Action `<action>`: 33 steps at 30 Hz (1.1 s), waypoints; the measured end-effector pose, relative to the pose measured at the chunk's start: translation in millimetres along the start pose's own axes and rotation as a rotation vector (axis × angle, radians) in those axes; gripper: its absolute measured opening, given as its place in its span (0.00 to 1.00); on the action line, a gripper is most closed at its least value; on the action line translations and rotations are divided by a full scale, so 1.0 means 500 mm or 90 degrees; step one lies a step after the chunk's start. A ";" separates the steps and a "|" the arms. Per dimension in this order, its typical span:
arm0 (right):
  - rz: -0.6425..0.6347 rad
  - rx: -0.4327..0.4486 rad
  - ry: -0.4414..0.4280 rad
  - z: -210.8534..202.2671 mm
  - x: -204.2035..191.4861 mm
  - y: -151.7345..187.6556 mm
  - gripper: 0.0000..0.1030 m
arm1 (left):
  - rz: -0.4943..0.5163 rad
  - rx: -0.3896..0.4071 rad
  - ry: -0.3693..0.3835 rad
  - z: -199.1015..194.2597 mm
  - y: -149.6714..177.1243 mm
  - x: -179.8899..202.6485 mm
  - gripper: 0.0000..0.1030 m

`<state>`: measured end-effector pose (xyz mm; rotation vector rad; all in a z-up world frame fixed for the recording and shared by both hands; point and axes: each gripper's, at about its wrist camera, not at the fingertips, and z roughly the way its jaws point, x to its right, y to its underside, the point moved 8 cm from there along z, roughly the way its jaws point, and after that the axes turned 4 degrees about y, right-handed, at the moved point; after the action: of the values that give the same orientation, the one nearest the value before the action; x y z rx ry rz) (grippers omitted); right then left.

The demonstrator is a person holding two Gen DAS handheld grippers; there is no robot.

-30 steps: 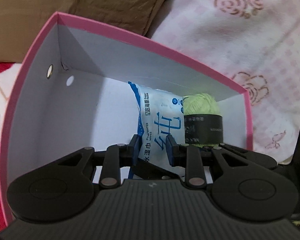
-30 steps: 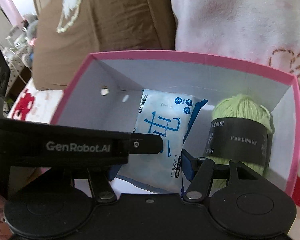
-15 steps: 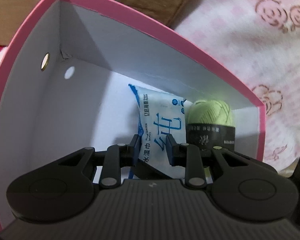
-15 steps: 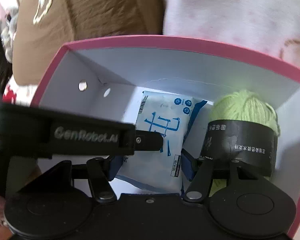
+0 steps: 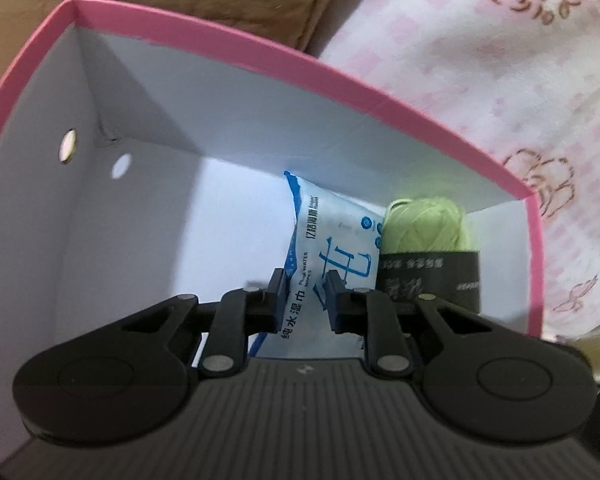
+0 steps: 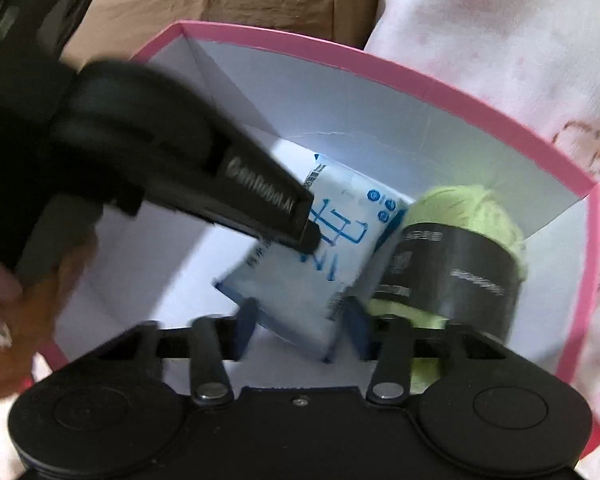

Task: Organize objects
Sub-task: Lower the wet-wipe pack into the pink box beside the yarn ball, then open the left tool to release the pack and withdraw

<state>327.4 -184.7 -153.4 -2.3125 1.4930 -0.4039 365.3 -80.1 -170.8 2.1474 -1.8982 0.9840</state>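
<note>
Both my wrist cameras look steeply down over their own fingers into the pink box [image 5: 228, 80] – close, its walls filling each frame. The left one views from the box's left side, the right one from nearer the yarn [image 6: 472, 208]. Both share the wipes [image 5: 332, 248], yarn and far wall – the right also catches my left gripper [image 6: 314, 236].
</note>
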 end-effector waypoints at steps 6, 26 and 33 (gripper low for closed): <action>0.015 0.023 0.033 -0.003 0.020 0.007 0.36 | -0.013 -0.005 0.000 0.011 0.000 0.006 0.20; 0.063 0.162 -0.020 -0.227 0.011 0.056 0.45 | 0.112 0.029 -0.028 -0.262 0.067 0.065 0.33; 0.061 0.179 -0.012 -0.309 -0.015 0.084 0.45 | 0.114 0.056 0.023 -0.367 0.111 0.094 0.33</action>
<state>225.1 -215.4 -34.2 -2.0129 1.4297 -0.5272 243.1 -42.9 -20.2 2.0169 -2.0970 1.1503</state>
